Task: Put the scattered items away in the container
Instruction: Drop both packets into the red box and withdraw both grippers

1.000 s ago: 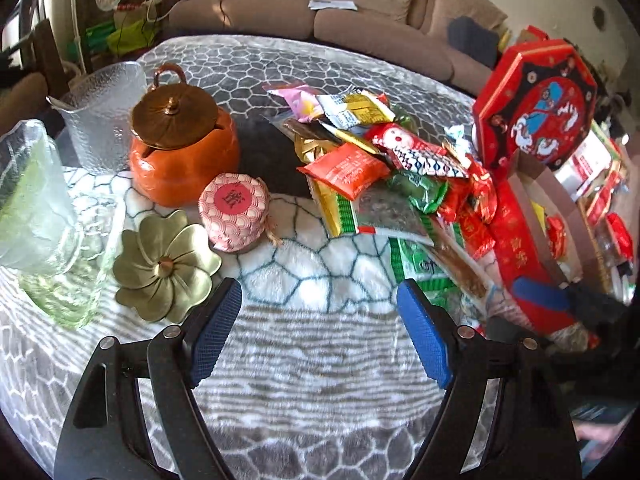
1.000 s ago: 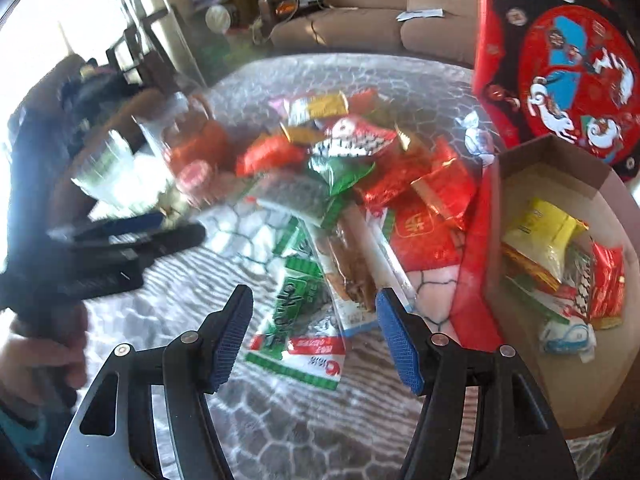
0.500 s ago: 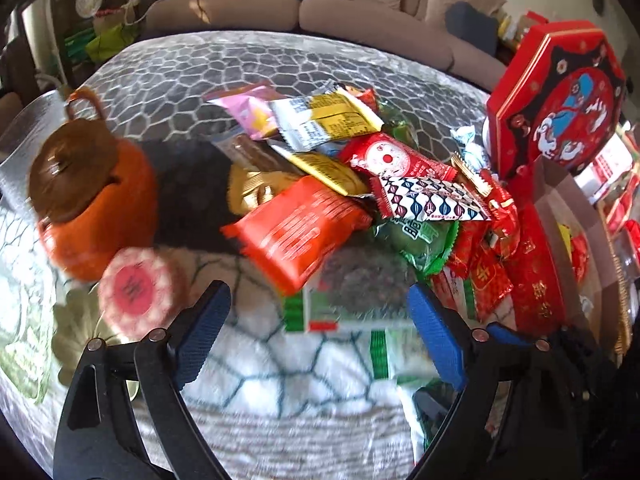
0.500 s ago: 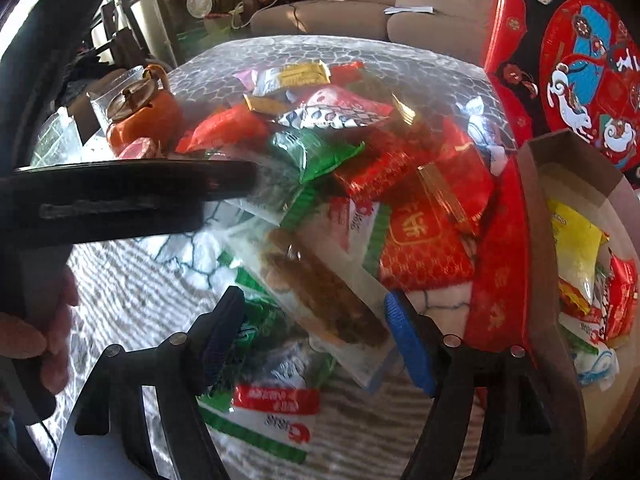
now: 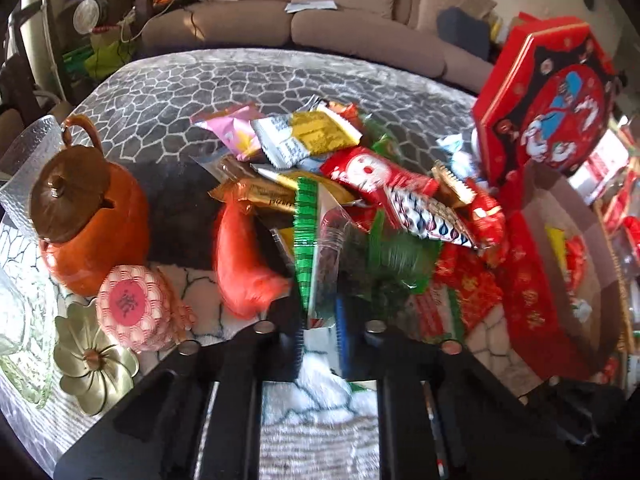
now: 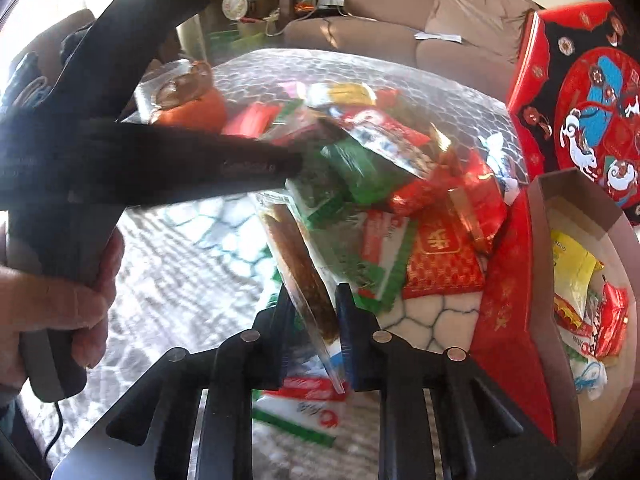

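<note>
Orange teapot (image 5: 96,236) with brown lid, grey crackle-patterned tablecloth (image 5: 224,84), red octagonal box lid (image 5: 552,104), green-edged snack packet (image 5: 310,248)

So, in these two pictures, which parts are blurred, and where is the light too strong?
Left wrist view: the orange packet and the green-edged packet near the left tool are smeared by motion; sofa sharp; edges bent by the fisheye. Right wrist view: the top left corner is washed out by glare, the tablecloth shines white, and the snack pile is blurred.
</note>
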Action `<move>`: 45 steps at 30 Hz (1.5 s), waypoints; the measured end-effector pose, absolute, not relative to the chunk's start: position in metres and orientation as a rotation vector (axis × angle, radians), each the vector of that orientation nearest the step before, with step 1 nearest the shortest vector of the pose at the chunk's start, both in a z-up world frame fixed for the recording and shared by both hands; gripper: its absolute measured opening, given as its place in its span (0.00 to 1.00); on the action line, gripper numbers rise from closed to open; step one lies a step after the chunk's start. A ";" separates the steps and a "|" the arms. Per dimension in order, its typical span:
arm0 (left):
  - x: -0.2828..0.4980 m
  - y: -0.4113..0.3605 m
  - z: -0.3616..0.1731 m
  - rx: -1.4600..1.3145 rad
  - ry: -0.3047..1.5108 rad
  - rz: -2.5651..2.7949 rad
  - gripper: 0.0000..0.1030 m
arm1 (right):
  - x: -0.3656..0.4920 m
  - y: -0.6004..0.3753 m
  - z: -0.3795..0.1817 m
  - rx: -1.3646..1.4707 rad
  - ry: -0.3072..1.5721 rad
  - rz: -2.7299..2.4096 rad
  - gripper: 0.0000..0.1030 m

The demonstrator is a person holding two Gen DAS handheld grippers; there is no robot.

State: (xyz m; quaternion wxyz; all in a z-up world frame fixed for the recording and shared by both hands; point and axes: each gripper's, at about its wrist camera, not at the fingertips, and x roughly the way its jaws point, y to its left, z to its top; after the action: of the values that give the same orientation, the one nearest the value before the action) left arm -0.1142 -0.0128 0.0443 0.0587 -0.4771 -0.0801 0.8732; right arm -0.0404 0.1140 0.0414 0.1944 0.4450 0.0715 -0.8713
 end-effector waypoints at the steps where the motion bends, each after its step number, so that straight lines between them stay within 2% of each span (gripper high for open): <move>1: -0.110 -0.015 0.050 -1.432 -0.253 2.644 0.07 | -0.038 0.115 0.045 1.250 0.173 -2.438 0.18; 7: -0.084 -0.021 0.089 -1.355 -0.239 2.662 0.05 | -0.017 0.131 0.072 1.264 0.000 -2.402 0.17; 8: -0.080 -0.022 0.094 -1.347 -0.242 2.663 0.05 | -0.013 0.133 0.077 1.261 -0.003 -2.407 0.09; 14: -0.055 -0.036 0.126 -1.308 -0.282 2.672 0.05 | 0.005 0.165 0.109 1.240 -0.101 -2.453 0.09; 19: -0.038 -0.027 0.150 -1.277 -0.254 2.665 0.05 | 0.013 0.200 0.130 1.207 -0.309 -2.451 0.09; 28: -0.041 0.060 0.177 -1.216 -0.074 2.580 0.05 | 0.001 0.302 0.143 1.261 -0.443 -2.657 0.09; 36: -0.081 0.162 0.150 -1.256 0.120 2.482 0.05 | -0.031 0.375 0.111 1.370 -0.625 -2.671 0.09; 39: -0.094 0.193 0.133 -1.287 0.220 2.447 0.05 | -0.044 0.388 0.091 1.392 -0.750 -2.600 0.09; 42: -0.104 0.218 0.115 -1.320 0.337 2.425 0.05 | -0.055 0.391 0.074 1.437 -0.768 -2.570 0.11; 45: -0.112 0.232 0.099 -1.363 0.405 2.395 0.05 | -0.061 0.388 0.072 1.519 -0.595 -2.653 0.31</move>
State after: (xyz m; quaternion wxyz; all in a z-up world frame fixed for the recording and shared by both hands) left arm -0.1122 0.2316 0.0986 0.1770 -0.4817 0.1430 0.8463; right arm -0.0608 0.3879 0.0723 0.0136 0.4877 -0.1911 -0.8517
